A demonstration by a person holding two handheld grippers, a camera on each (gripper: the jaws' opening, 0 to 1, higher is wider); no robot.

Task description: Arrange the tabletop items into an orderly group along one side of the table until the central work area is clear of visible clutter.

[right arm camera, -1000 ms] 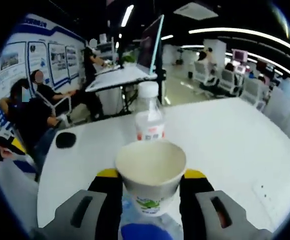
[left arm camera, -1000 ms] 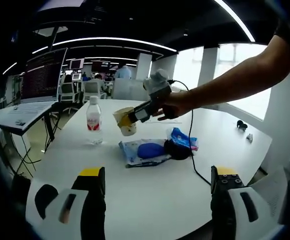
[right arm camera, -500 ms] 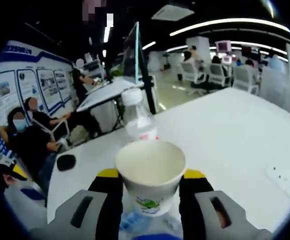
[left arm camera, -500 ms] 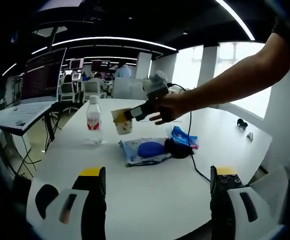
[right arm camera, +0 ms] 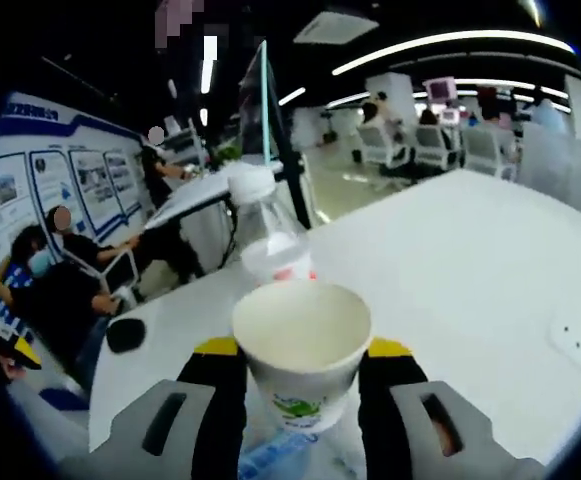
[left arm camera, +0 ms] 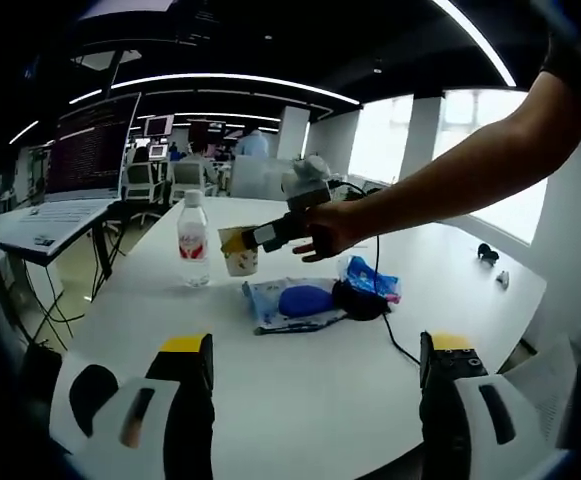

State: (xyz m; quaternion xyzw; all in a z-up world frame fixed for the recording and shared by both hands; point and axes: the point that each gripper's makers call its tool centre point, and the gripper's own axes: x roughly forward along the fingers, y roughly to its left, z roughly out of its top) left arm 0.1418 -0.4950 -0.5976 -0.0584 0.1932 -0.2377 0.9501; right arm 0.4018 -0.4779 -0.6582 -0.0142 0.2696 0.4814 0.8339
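Standing at the far left of the white table (left arm camera: 300, 380), the water bottle (left arm camera: 192, 240) is upright near the table's edge. Just beside it, the paper cup (left arm camera: 237, 255) is being carried by the right gripper (left arm camera: 270, 233), whose jaws are pressing on both sides of the cup; in the right gripper view the cup (right arm camera: 302, 355) is sitting between them, mouth up and apparently empty, with the bottle (right arm camera: 268, 240) close behind it. Whether the cup's base is touching the table yet cannot be told.

Further right, a blue-and-white pouch (left arm camera: 292, 303) is lying flat, with a dark round object (left arm camera: 355, 298) and a small blue packet (left arm camera: 372, 280) next to it, and a black cable (left arm camera: 395, 340) is trailing toward the near edge.

At the bottom, the left gripper (left arm camera: 312, 400) is hovering wide apart and empty above bare table.

The step in hand seems to be parking the cup beside the bottle. The next move calls for lowering it level, releasing once it is resting, and avoiding a knock against the bottle.
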